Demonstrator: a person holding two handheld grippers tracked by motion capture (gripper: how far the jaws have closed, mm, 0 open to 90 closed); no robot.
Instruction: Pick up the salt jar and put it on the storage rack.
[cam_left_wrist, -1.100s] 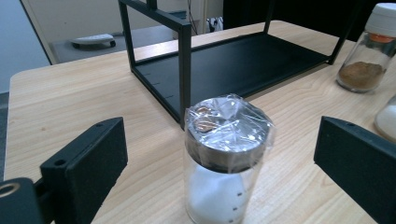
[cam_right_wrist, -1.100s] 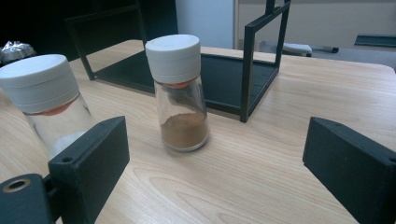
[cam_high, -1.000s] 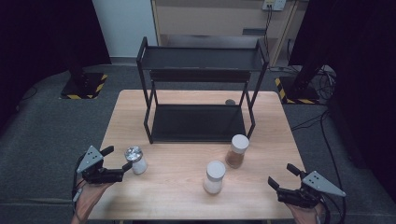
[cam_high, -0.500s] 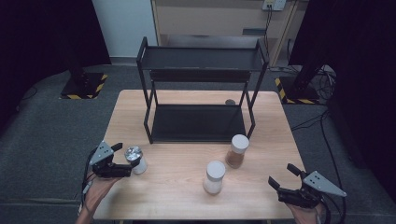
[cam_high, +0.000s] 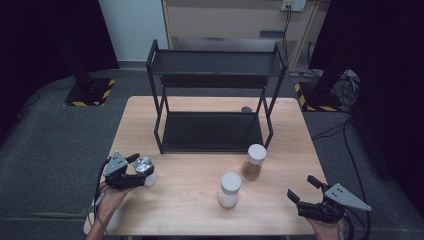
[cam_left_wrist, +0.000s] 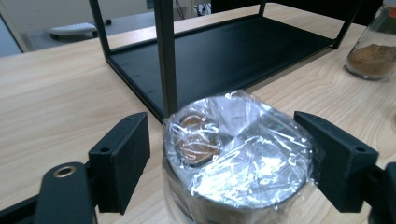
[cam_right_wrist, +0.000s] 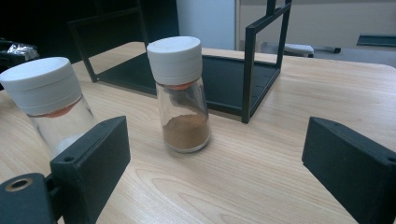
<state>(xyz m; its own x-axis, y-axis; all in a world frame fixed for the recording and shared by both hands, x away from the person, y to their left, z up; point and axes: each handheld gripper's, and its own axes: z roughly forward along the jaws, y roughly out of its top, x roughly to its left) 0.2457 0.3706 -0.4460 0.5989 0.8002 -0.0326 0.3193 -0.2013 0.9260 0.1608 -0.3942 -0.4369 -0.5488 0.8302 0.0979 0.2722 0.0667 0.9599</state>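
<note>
Jar (cam_left_wrist: 238, 156) at frame bottom may tip: left gripper (cam_left_wrist: 233, 161) jaws just closing, gap on one side; right gripper (cam_right_wrist: 224, 172) open

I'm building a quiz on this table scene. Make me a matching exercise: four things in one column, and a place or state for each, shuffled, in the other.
Things:
1. foil-topped jar
2. jar of brown powder
3. jar of white powder
4. black rack

Places or states:
A. empty, at the back of the table
B. between the left gripper's jaws
C. white lid, beside the rack's front right leg
D. white lid, nearest the table's front edge

Pairs: 1-B, 2-C, 3-D, 4-A
</note>
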